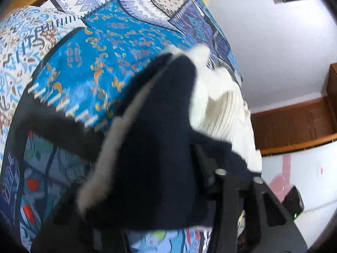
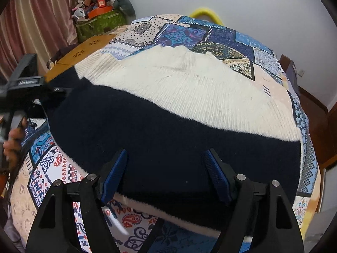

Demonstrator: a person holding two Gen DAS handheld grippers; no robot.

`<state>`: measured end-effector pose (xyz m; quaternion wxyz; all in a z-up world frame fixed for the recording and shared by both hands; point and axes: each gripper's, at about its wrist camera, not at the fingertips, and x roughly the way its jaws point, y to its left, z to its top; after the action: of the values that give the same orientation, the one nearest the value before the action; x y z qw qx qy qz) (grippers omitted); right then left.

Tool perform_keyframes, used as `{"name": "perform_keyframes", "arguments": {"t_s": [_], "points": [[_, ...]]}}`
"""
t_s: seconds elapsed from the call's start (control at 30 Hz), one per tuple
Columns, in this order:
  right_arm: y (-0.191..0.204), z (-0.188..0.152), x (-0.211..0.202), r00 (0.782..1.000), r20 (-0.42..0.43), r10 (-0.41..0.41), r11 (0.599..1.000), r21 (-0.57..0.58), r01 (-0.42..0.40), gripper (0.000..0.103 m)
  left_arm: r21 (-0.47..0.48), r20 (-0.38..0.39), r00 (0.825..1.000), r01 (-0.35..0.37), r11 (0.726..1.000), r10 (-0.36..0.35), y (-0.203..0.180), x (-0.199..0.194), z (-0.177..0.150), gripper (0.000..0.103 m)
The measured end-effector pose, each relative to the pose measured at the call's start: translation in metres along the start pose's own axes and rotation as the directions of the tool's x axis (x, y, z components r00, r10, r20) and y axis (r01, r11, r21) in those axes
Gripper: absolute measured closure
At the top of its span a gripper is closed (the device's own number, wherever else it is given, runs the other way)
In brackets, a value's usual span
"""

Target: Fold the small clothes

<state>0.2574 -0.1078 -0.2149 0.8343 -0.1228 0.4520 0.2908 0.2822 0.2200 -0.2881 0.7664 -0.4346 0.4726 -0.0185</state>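
A small knit sweater, navy (image 2: 168,139) below and cream (image 2: 189,84) above, lies spread on a patterned patchwork cloth (image 2: 189,33). My right gripper (image 2: 166,172) is open, its blue pads just above the navy hem near the front edge. My left gripper (image 1: 179,168) is shut on the sweater's navy edge (image 1: 151,147) and lifts it, blurred, with cream knit (image 1: 223,113) behind. In the right wrist view the left gripper (image 2: 42,88) sits at the sweater's left side, held by a hand.
A wooden table edge (image 2: 84,50) shows under the cloth at far left. A green box of clutter (image 2: 99,19) and pink curtains (image 2: 31,21) stand behind. A yellow ring (image 2: 206,13) lies past the far edge. White wall and brown skirting (image 1: 294,122) are to the right.
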Motion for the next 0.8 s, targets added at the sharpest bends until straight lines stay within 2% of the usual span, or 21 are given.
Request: {"name": "perform_keyframes", "arguments": {"t_s": [0.1,0.23,0.27,0.4,0.57,0.63,0.73,0.8], "points": [[0.001,0.000,-0.001,1.000,-0.003,0.006,1.000,0.003,-0.006,0.029,0.035,0.052,0.998,-0.039,0.999,0.037,-0.008,-0.009,0.002,0.077],[-0.003,0.001,-0.011,1.000,0.001,0.021,1.000,0.012,-0.021,0.036,0.147,0.163,0.982,-0.116,0.982,0.092,-0.033,-0.041,-0.004,0.079],[-0.005,0.001,-0.015,1.000,0.012,0.018,1.000,0.023,-0.018,0.043,0.175,0.207,0.972,-0.148,0.973,0.111,-0.044,-0.054,-0.006,0.080],[-0.023,-0.001,-0.037,0.997,0.077,-0.014,0.995,0.099,0.006,0.058,0.252,0.348,0.924,-0.255,0.934,0.159,-0.079,-0.093,-0.007,0.080],[-0.038,-0.006,-0.042,0.997,0.081,-0.013,0.991,0.137,0.002,0.058,0.368,0.463,0.869,-0.364,0.856,0.171,-0.147,-0.112,-0.014,0.080],[-0.040,-0.010,-0.033,0.999,0.049,0.017,0.989,0.147,-0.024,0.058,0.414,0.475,0.867,-0.369,0.832,0.148,-0.177,-0.105,-0.016,0.080],[-0.040,-0.017,-0.016,0.999,0.001,0.040,0.988,0.147,-0.040,0.058,0.483,0.472,0.875,-0.359,0.799,0.108,-0.225,-0.089,-0.027,0.080],[-0.040,-0.020,-0.014,0.999,0.011,0.044,0.988,0.151,-0.045,0.057,0.539,0.469,0.879,-0.362,0.761,0.086,-0.258,-0.071,-0.039,0.080]]}}
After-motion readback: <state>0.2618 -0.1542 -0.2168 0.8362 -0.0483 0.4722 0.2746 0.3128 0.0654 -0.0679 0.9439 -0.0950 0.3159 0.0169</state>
